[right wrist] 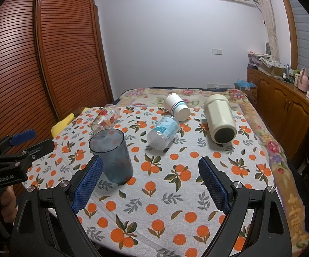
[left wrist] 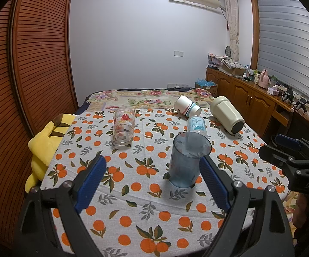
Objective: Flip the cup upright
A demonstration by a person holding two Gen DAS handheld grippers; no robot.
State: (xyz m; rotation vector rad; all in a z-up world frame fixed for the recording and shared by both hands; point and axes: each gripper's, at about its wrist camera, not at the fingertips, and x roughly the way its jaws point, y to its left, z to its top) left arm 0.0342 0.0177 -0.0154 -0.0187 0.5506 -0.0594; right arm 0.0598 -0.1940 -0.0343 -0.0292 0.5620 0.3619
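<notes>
We see the blue cup (left wrist: 187, 160) standing upright near the bed's (left wrist: 197, 214) front edge, both grippers' jaws wide and empty; we judge a careless sweep could topple it on the soft cloth (left wrist: 145, 194).

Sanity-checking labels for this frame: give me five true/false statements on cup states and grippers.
1. The blue tumbler stands upright, mouth up. True.
2. The left gripper is shut on the blue tumbler. False: its jaws are wide open, and the tumbler stands free by the right-hand finger.
3. The cream flask lies on its side. True.
4. The paper cup is standing upright. False: it lies tipped over near the plastic bottle.
5. The right gripper holds the printed glass. False: it is open and empty; the glass lies on its side on the tablecloth.
</notes>
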